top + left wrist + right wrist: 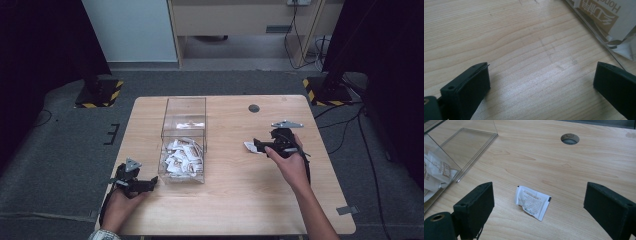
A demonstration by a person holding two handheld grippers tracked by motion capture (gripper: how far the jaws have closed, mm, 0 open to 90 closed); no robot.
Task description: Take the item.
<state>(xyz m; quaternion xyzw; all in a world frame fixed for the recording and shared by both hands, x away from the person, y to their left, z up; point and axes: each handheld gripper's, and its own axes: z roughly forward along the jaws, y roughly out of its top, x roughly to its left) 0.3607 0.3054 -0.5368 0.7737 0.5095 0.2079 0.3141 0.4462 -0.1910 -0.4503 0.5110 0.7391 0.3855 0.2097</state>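
A small white sachet [532, 202] lies flat on the wooden table [579, 170], between and just beyond my right gripper's [538, 205] wide open jaws. From the high view the sachet [250, 146] peeks out at the left of the right gripper [258, 145], right of centre. A clear plastic box [183, 141] in the table's middle holds several white and brown sachets [182, 158] in its near part. My left gripper [152, 183] rests at the front left, open, pointing at the box's near corner. In the left gripper view my jaws [541, 82] span bare wood, with the box wall [596, 30] at upper right.
A round cable hole [254, 108] sits in the table behind the right gripper. The box's far compartment [466, 145] looks bare in the right gripper view. Black stands with yellow-striped bases [100, 92] flank the table on the grey floor.
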